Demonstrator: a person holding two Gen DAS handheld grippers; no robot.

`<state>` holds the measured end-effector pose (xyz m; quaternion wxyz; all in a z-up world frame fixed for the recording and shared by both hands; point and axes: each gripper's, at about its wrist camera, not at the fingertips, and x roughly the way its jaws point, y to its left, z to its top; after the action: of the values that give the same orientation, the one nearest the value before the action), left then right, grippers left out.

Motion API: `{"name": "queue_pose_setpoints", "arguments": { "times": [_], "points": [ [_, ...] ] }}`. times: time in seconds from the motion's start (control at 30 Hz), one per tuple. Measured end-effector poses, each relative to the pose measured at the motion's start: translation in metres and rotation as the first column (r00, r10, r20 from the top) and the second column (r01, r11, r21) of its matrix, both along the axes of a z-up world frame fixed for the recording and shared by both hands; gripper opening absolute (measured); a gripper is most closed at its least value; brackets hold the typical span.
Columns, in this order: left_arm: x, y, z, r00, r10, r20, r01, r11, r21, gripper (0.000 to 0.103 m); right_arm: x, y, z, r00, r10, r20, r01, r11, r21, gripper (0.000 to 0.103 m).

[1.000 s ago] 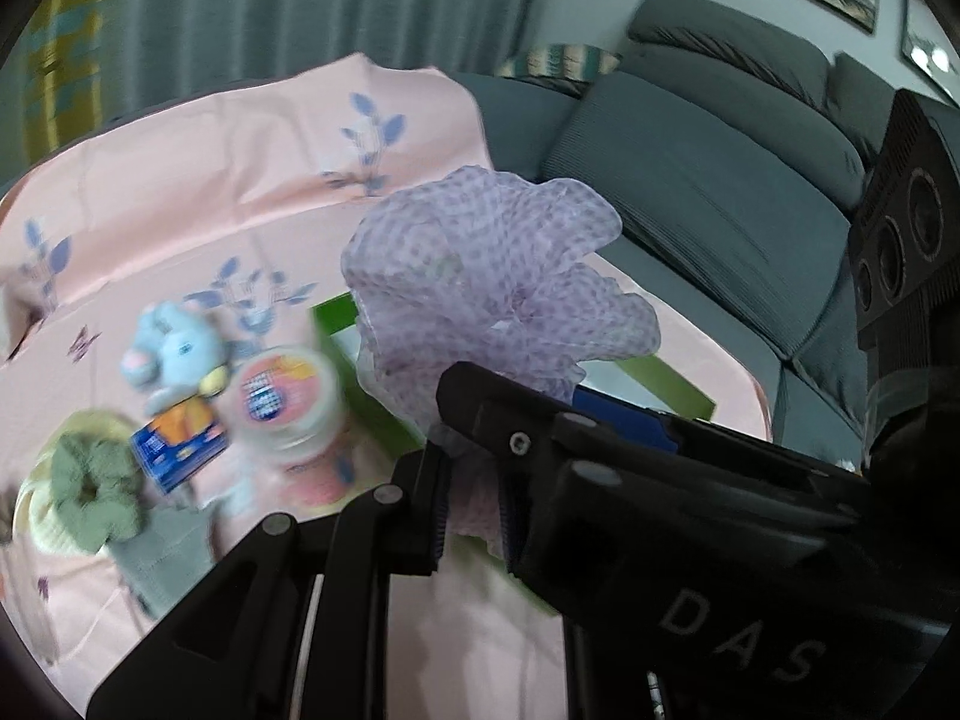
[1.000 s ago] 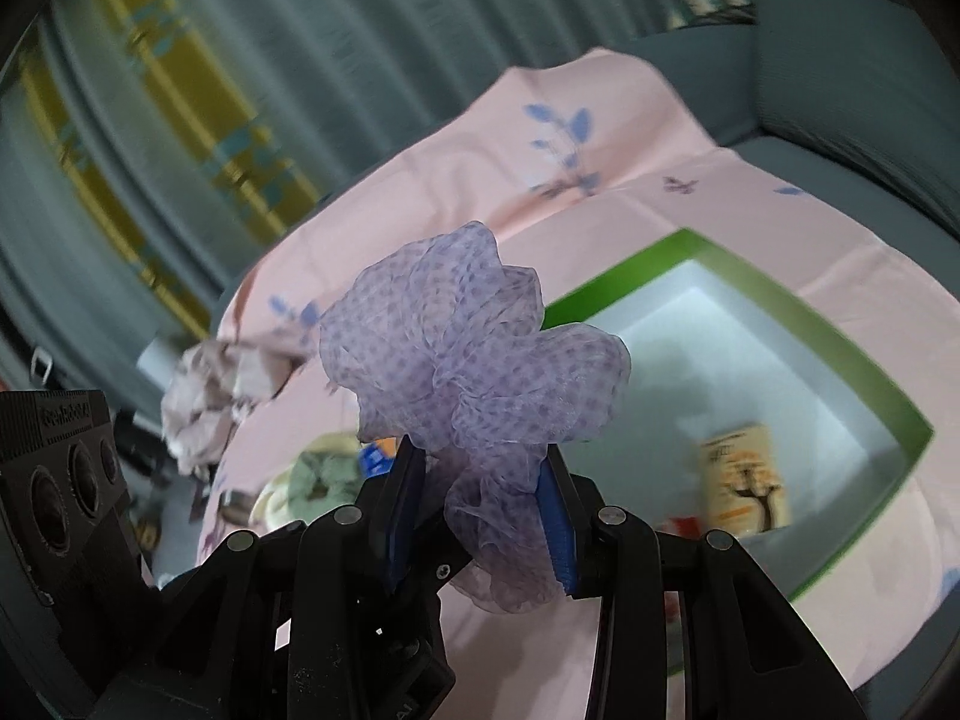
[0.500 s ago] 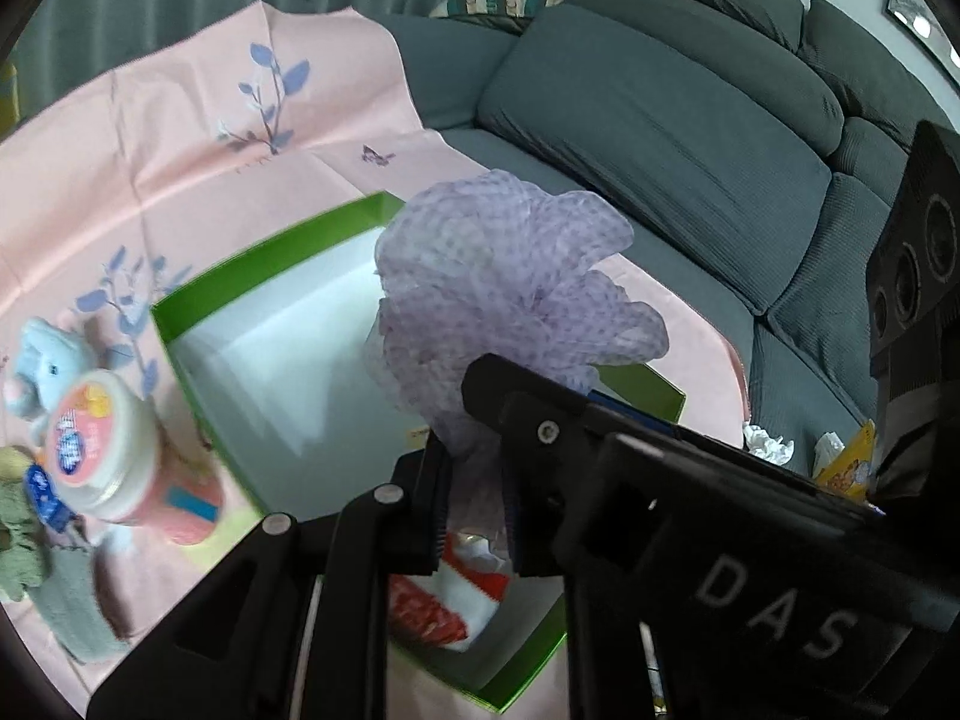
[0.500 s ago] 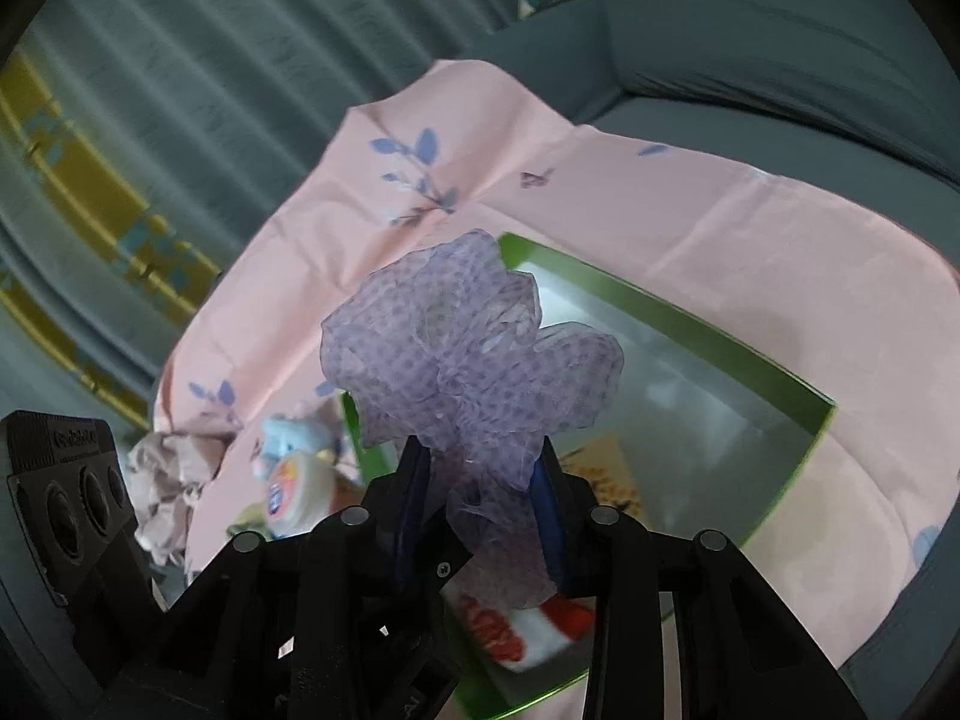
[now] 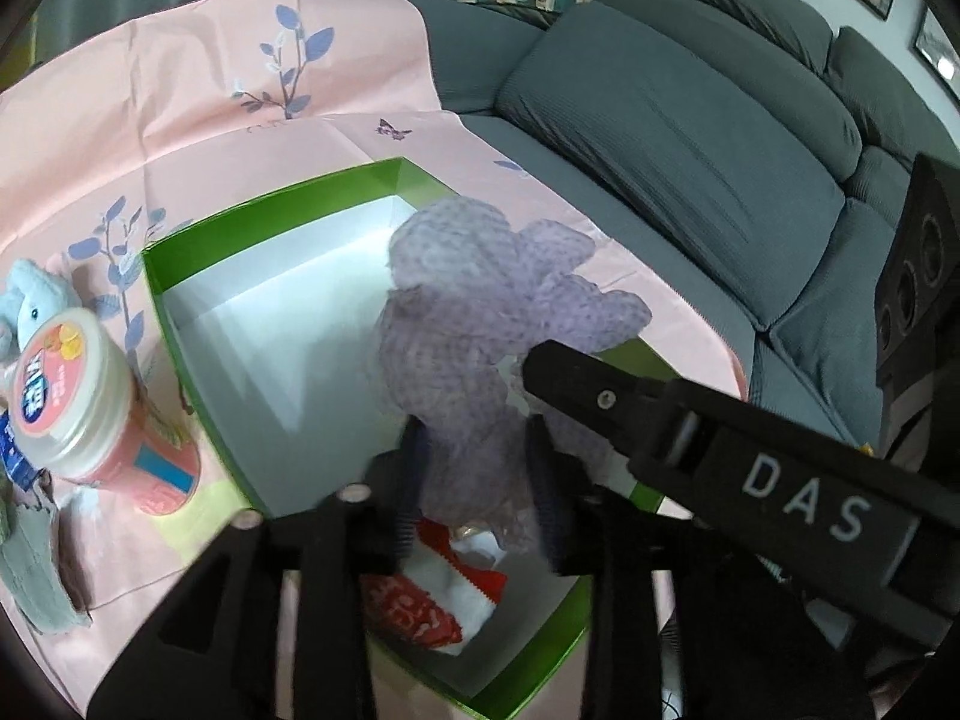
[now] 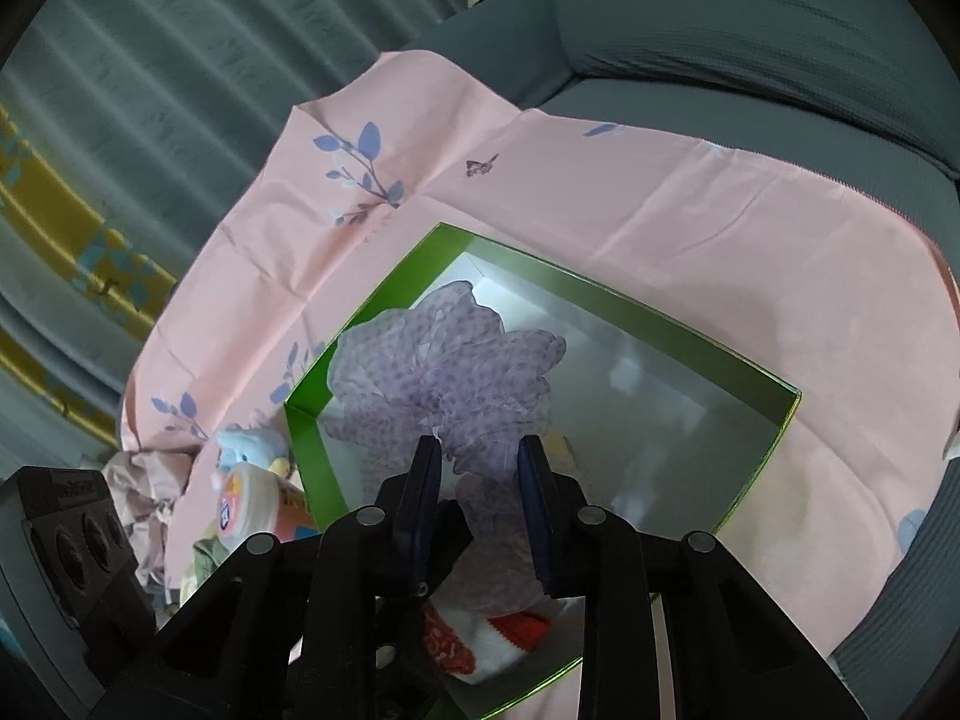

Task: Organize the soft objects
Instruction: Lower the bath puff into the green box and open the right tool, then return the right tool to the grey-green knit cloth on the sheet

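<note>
Left hand-held gripper [image 5: 477, 480]: jaws opening, lilac scrunchie [image 5: 480, 312] between them; pad contact unclear, cloth looks slack against the pads. Right hand-held gripper [image 6: 480, 495]: jaws closing, pads pinching the scrunchie's lower folds. The scrunchie hangs over the green box [image 5: 198, 372], above its white interior. A red-and-white packet [image 5: 444, 588] lies on the box floor beneath the scrunchie. Box sits on a pink leaf-print cloth [image 5: 198, 90] spread over a grey sofa [image 5: 690, 138]. Left of the box on the cloth: a pink lidded tub [image 5: 90, 396], just beside it a pale blue plush [image 5: 36, 300]; a grey-green fabric piece [image 5: 30, 564] lies nearer the camera.
</note>
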<state>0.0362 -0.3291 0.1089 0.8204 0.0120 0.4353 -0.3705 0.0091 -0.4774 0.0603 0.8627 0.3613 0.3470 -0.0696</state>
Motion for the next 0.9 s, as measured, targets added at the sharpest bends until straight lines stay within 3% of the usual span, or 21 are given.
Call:
{"name": "queue_pose_setpoints", "arguments": {
  "times": [0.07,0.23,0.3,0.37,0.67,0.8,0.9],
  "points": [
    [-0.002,0.006,0.003,1.000,0.011,0.020,-0.011,1.000,-0.001,0.058,0.000,0.003,0.003,1.000,0.003,-0.003,-0.003,1.000,-0.020,0.030],
    [-0.006,0.023,0.010,0.999,0.044,0.025,-0.043,0.999,-0.021,0.081,-0.002,0.008,0.011,1.000,-0.010,0.003,0.010,0.998,-0.057,0.031],
    [-0.009,0.032,0.014,0.998,0.048,0.032,-0.047,0.998,-0.032,0.084,-0.001,0.011,0.012,1.000,-0.008,-0.006,0.007,0.998,-0.070,0.042],
    [-0.010,0.042,0.018,0.997,0.070,0.039,-0.069,0.997,-0.029,0.092,-0.001,0.014,0.014,1.000,0.001,-0.001,-0.001,0.997,-0.074,0.059],
    [-0.023,0.122,0.035,0.975,0.213,0.061,-0.209,0.975,-0.073,0.101,-0.002,0.041,0.032,0.997,0.064,0.049,-0.058,0.991,-0.117,0.081],
    [-0.027,0.175,0.038,0.942,0.333,0.044,-0.328,0.940,-0.093,0.101,-0.001,0.060,0.044,0.991,0.112,0.079,-0.100,0.985,-0.141,0.084],
    [-0.028,0.217,0.036,0.901,0.433,0.023,-0.429,0.899,-0.086,0.101,0.001,0.084,0.054,0.978,0.182,0.102,-0.163,0.973,-0.165,0.085]
  ]
}}
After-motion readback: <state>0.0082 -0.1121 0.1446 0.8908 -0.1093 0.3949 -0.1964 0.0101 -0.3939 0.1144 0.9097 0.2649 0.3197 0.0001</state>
